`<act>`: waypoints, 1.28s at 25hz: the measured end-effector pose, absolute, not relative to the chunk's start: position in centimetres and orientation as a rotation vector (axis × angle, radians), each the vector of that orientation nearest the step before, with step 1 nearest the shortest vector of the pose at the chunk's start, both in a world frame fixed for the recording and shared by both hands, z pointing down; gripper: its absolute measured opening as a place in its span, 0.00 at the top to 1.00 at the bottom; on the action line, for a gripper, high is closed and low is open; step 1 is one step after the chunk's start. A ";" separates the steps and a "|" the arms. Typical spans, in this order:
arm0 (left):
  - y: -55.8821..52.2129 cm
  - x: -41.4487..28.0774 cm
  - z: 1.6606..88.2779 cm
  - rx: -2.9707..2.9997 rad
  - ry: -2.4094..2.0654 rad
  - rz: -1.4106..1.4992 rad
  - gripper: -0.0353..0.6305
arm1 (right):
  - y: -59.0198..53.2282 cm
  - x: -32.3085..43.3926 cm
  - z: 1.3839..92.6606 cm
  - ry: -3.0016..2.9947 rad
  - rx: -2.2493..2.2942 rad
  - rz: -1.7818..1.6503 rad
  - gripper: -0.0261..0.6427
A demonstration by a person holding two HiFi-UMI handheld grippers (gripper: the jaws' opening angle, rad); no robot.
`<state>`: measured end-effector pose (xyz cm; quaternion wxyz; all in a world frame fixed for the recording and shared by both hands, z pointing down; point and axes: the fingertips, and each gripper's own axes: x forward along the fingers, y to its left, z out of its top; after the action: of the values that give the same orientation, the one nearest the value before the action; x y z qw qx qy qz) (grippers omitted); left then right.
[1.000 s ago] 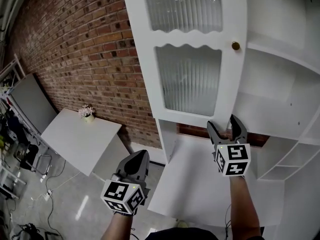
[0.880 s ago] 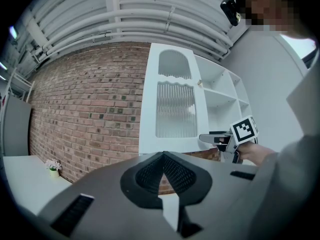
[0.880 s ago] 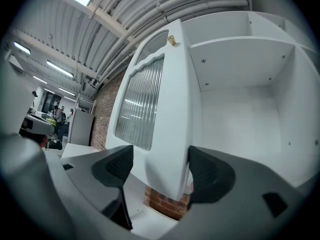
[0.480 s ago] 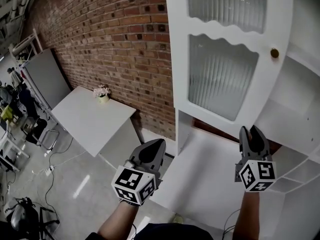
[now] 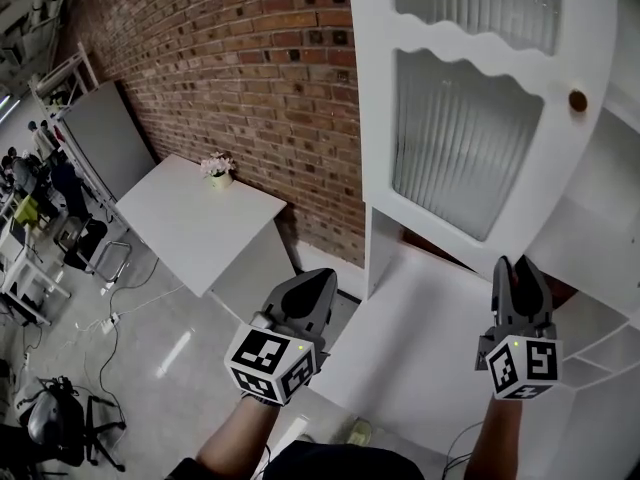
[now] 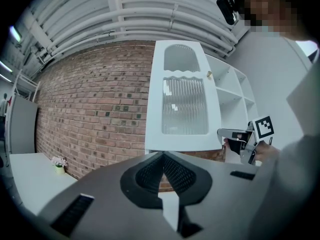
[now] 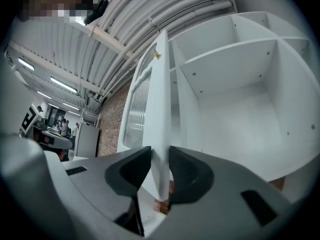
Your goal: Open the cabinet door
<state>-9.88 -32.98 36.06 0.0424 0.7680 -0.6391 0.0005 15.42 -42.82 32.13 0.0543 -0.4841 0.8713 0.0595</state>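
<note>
Cabinet door (image 5: 470,138): upper right of frame, ajar. Right gripper (image 5: 519,268): fingers just closing, now pinching door's lower corner edge. Left gripper (image 5: 308,298): fingers closed together, empty, lower ctr. Risk: thin edge slipping out if pull strays off hinge arc.

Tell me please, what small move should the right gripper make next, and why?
Probably swing the cabinet door a little further open, drawing its lower edge outward. The right gripper has just been closing its jaws on that edge, which now sits clamped between them, and the door stands only partly open.
</note>
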 end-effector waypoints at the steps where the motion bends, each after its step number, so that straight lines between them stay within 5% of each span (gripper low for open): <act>1: -32.8 -10.0 36.1 2.351 -1.956 0.003 0.94 | -42.5 15.3 32.2 2.642 -1.470 0.177 0.82; 32: -26.6 -18.9 36.3 2.540 -1.727 -0.044 0.94 | -30.0 8.0 32.8 2.487 -1.771 0.211 0.85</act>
<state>-18.91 -26.55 36.28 0.0348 0.8264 -0.5618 -0.0143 8.01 -30.00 32.75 0.0408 -0.5782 0.8120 0.0690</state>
